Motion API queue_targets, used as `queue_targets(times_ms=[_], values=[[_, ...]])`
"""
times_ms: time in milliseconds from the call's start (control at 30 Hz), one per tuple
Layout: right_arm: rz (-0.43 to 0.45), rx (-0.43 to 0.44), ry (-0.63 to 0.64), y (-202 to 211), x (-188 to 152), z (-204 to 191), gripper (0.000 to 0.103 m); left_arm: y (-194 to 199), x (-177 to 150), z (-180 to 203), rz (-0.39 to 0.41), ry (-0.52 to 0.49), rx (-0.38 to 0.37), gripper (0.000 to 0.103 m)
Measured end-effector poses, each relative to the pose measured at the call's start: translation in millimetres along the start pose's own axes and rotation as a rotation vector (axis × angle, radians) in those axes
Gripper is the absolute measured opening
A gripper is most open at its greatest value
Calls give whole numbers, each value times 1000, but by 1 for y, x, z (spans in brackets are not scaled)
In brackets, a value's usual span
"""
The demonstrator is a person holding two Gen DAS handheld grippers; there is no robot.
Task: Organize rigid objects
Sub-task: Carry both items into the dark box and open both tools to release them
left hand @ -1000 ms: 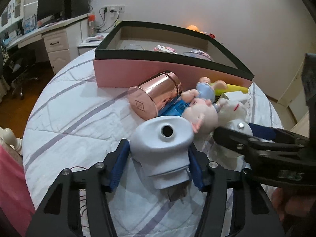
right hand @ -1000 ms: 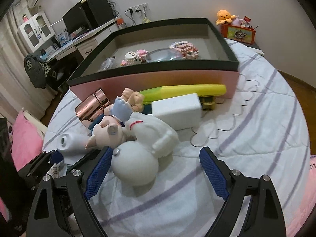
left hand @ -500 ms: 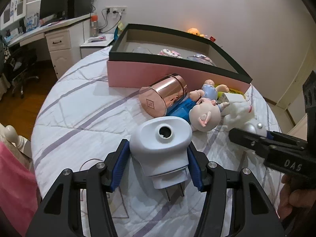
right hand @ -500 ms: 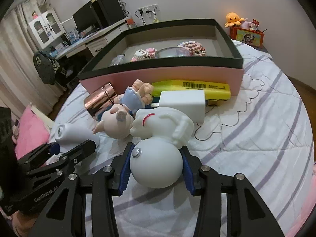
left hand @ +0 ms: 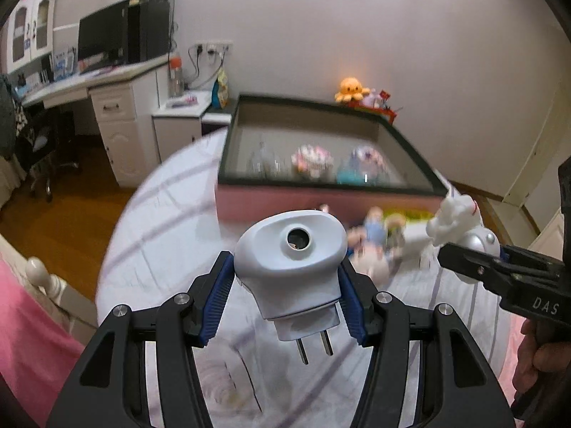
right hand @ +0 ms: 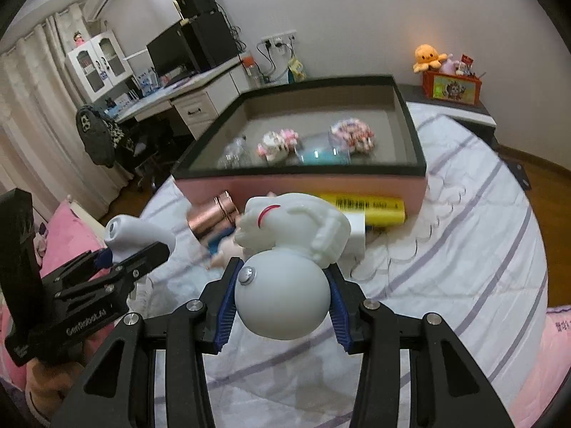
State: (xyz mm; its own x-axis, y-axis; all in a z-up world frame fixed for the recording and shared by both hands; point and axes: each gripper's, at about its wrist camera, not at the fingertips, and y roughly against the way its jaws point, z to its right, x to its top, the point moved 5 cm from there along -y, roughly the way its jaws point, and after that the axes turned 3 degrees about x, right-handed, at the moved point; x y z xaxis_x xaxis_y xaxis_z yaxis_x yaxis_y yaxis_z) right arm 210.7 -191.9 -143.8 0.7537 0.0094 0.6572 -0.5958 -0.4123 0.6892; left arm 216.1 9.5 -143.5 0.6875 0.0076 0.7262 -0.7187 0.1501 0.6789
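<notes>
My left gripper (left hand: 285,285) is shut on a white plug-in device (left hand: 289,249), held above the bed with its two prongs toward the camera. My right gripper (right hand: 282,296) is shut on the round base of a white toy figure (right hand: 285,249), also lifted off the bedspread. Each gripper shows in the other's view: the right gripper (left hand: 474,253) at the right edge with the toy figure (left hand: 453,221), the left gripper (right hand: 135,253) at the left with the plug-in device (right hand: 139,232). Behind them stands an open pink box (right hand: 303,182) with a dark rim.
Against the pink box (left hand: 321,207) lie a copper can (right hand: 210,217), a small doll (left hand: 371,235), a white block (right hand: 357,235) and a yellow stapler (right hand: 371,207). Several small toys (right hand: 278,142) sit inside. A desk (left hand: 107,82) stands at the back left, beyond the bed's edge.
The right gripper closed on the white toy figure's round base. Both grippers then rose off the bed with their objects, and the view now looks down into the box.
</notes>
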Motion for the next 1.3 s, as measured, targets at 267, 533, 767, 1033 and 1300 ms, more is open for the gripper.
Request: queue_targets(times_ms=[267, 533, 767, 1033, 1300], values=[[92, -31, 42, 6, 58, 10, 46, -9, 68, -4, 94, -22, 9, 57], [119, -54, 74, -19, 113, 22, 46, -49, 125, 0, 115, -35, 2, 57], [89, -77, 59, -65, 145, 45, 46, -95, 156, 9, 92, -55, 1, 57], [33, -97, 40, -107, 160, 68, 46, -142, 173, 18, 54, -62, -5, 57], [-14, -119, 16, -131, 165, 82, 47, -165, 172, 19, 4, -72, 19, 70]])
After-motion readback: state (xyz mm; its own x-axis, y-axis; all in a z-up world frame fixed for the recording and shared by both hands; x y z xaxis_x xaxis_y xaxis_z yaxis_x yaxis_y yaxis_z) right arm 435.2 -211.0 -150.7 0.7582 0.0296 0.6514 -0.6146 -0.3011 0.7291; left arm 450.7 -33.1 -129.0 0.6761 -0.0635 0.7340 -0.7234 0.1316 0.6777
